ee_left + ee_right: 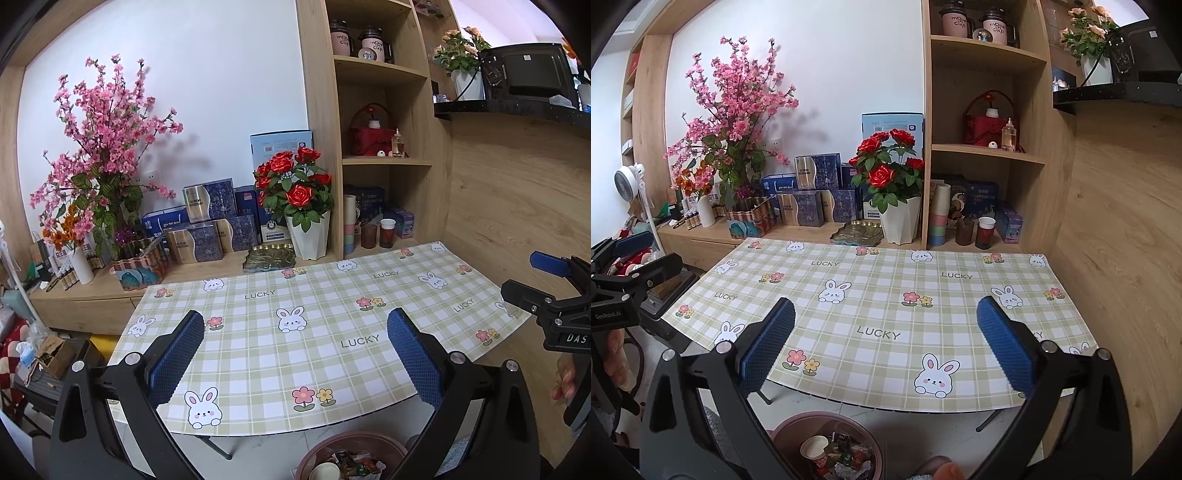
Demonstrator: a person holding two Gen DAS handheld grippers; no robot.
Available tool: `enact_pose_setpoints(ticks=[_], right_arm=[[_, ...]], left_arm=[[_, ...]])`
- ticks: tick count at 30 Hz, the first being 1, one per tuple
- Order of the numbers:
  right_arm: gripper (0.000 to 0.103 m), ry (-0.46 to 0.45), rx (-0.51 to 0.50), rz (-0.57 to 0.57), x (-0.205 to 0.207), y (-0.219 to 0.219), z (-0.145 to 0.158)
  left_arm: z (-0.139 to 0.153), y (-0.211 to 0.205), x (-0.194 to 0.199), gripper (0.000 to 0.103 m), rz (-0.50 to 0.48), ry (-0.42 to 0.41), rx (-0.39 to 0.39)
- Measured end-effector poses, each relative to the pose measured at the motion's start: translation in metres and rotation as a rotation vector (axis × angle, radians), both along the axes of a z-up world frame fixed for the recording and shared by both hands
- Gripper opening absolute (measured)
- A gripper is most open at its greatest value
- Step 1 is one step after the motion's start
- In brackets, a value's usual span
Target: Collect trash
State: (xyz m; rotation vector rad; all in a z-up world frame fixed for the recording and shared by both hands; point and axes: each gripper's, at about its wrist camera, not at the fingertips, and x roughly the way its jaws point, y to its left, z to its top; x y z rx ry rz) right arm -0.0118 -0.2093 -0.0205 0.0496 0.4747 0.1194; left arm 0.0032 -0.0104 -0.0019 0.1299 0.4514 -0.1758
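Both tools gape wide and hold nothing: the left tool [295,325] and right tool [886,317] hover above the near edge of the checked tabletop [314,354]. Below them, a brown bin [827,443] holds wrappers [846,458] and a cup [814,446].

Potted red roses [886,173] stand beside stacked blue boxes [820,192].
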Motion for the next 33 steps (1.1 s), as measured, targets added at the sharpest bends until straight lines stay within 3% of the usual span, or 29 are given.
enact_pose_setpoints(ticks=[33], right_arm=[[0.097,-0.011,0.012,-0.002,-0.0033,-0.0006,0.0036]], left_arm=[[0.0014,0.0055,-0.0083,0.097,0.009,0.004,-0.007]])
